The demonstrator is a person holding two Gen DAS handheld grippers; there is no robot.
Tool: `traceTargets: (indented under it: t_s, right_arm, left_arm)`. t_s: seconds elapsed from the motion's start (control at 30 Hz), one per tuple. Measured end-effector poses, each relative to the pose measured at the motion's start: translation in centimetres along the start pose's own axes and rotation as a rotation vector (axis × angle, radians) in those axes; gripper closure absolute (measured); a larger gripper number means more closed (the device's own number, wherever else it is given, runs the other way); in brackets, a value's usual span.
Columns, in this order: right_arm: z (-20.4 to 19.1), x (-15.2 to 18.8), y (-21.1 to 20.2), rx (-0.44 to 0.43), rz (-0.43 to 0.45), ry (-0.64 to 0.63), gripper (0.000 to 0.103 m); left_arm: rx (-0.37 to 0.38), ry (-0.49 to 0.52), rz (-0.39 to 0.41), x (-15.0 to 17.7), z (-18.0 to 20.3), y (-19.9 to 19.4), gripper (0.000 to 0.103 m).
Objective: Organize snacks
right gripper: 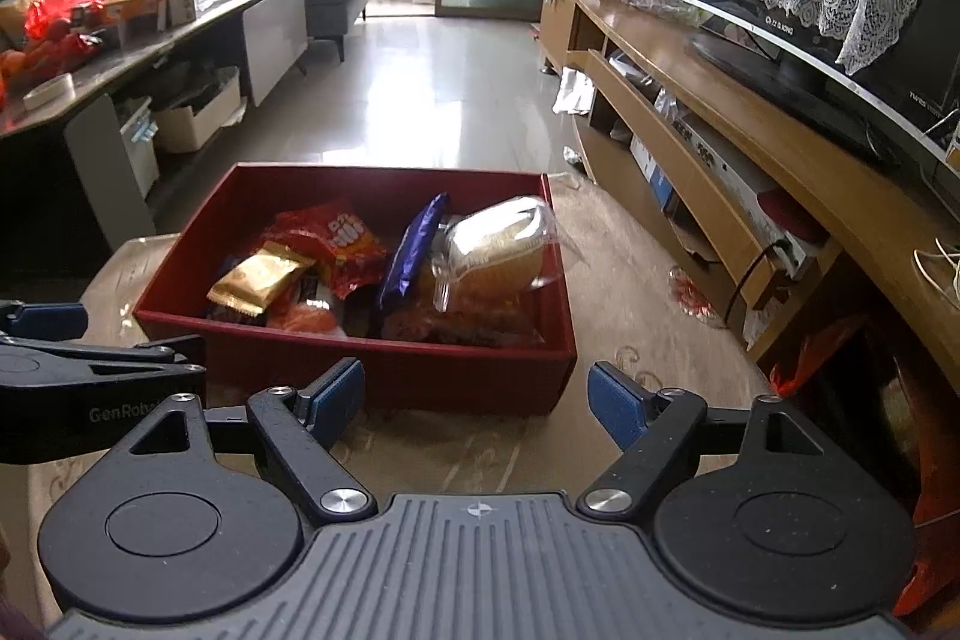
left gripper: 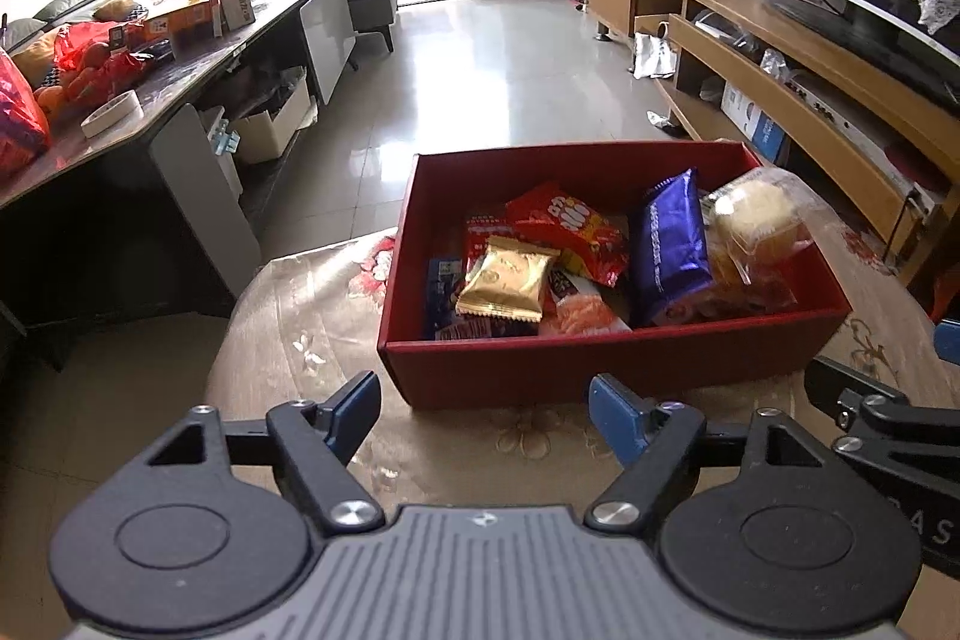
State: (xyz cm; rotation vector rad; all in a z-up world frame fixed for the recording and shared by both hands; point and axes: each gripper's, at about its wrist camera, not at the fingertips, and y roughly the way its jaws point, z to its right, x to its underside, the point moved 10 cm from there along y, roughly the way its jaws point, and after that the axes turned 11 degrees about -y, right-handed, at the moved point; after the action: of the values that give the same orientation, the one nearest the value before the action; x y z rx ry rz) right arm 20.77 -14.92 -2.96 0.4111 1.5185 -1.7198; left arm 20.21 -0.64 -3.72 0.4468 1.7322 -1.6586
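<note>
A red box (left gripper: 600, 361) stands on a beige flowered table (left gripper: 300, 328) and holds several snacks: a gold packet (left gripper: 510, 277), a red bag (left gripper: 567, 226), a blue packet (left gripper: 669, 244) and a clear-wrapped cake (left gripper: 759, 214). My left gripper (left gripper: 489, 415) is open and empty, just in front of the box's near wall. The box also shows in the right wrist view (right gripper: 384, 370) with the gold packet (right gripper: 258, 277), the blue packet (right gripper: 414, 247) and the cake (right gripper: 504, 250). My right gripper (right gripper: 477, 403) is open and empty, before the box's near right corner.
The right gripper shows at the right edge of the left wrist view (left gripper: 888, 412); the left one shows at the left of the right wrist view (right gripper: 90, 382). A cluttered dark desk (left gripper: 180, 64) stands left, a wooden TV cabinet (right gripper: 750, 148) right. Tiled floor (left gripper: 480, 70) lies beyond.
</note>
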Motion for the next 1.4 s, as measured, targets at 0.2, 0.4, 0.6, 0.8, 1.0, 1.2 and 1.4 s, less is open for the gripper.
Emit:
traceTargets:
  t_s: [0.2,0.4,0.6,0.8,1.0,1.2,1.4]
  right_arm:
    - [-0.5,1.3,-0.9,0.003,-0.012,-0.007,0.017]
    - [-0.7,2.9,-1.6,0.007,-0.034,0.001,0.017]
    - [-1.2,4.8,-2.2,0.005,-0.067,-0.006,0.016]
    - [-1.5,6.1,-3.1,-0.003,-0.079,0.000,0.016]
    - [-1.5,7.3,-3.6,-0.006,-0.094,0.011,0.016]
    - [-1.6,8.0,-4.1,-0.009,-0.098,0.019,0.016]
    - [-1.9,8.4,-4.5,-0.009,-0.100,0.013,0.016]
  left_arm:
    - [0.010,0.007,-0.024,2.0,-0.2,-0.7,0.024]
    - [0.018,0.003,-0.047,4.0,-0.6,-1.5,0.021]
    - [0.014,0.017,-0.057,5.8,-0.7,-2.2,0.017]
    - [0.014,0.029,-0.051,6.8,-0.7,-3.2,0.016]
    - [0.037,0.018,-0.058,7.7,-0.8,-4.0,0.015]
    - [0.041,0.020,-0.040,8.3,-1.0,-5.0,0.015]
    - [0.027,0.030,-0.023,8.9,-1.4,-5.8,0.015]
